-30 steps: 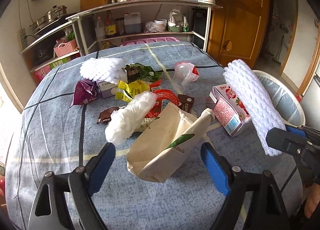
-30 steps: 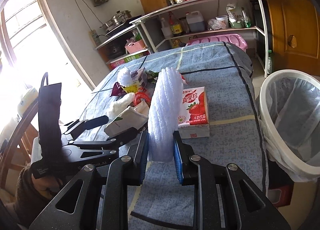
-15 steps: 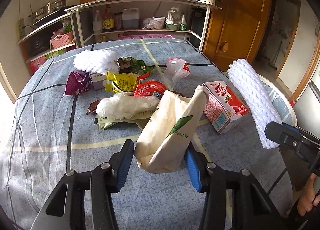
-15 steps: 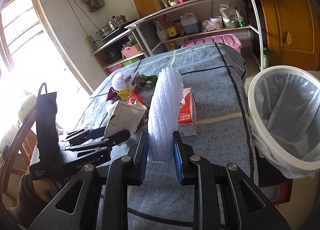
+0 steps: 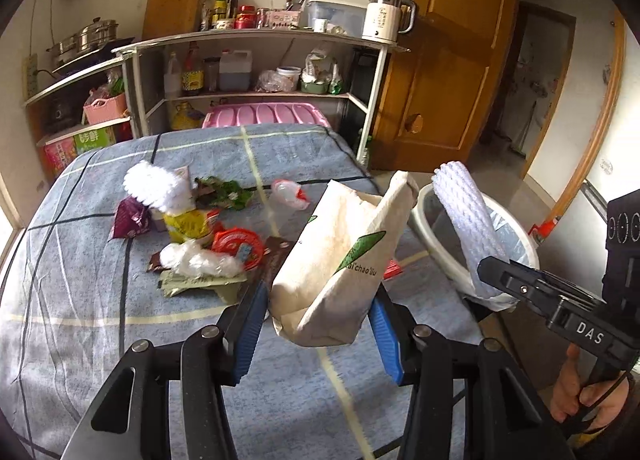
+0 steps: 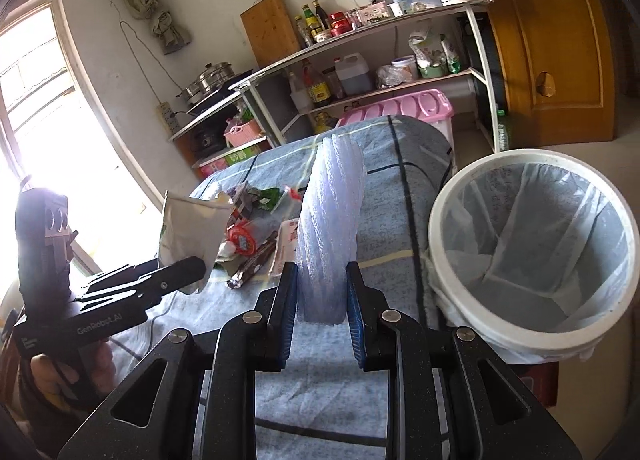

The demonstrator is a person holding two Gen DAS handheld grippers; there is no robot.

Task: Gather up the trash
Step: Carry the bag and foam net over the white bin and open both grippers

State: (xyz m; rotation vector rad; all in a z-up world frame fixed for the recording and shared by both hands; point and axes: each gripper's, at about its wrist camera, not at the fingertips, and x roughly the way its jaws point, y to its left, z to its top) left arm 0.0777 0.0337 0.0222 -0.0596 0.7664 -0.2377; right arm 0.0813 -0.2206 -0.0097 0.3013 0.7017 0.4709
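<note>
My left gripper [image 5: 318,324] is shut on a crumpled beige paper bag [image 5: 340,252] with a green leaf print, held lifted above the blue tablecloth [image 5: 80,300]. The same paper bag [image 6: 188,228] shows at the left of the right wrist view, in the left gripper [image 6: 188,266]. My right gripper [image 6: 322,300] is shut on a white foam net sleeve [image 6: 332,236] that stands upright between its blue pads. That foam sleeve [image 5: 468,228] hangs over the edge of the white lined trash bin [image 5: 432,236]. The trash bin [image 6: 532,256] stands beside the table at the right.
A heap of wrappers [image 5: 188,220], a second foam net [image 5: 156,184], a red lid [image 5: 236,244] and a clear plastic cup [image 5: 286,192] lie mid-table. Shelves [image 5: 248,72] with bottles and a pink crate [image 5: 264,116] stand behind. A wooden door [image 5: 448,60] is at the right.
The left gripper closed on the paper bag and lifted it off the table toward the bin. The right gripper carried the foam sleeve rightward, nearer the bin.
</note>
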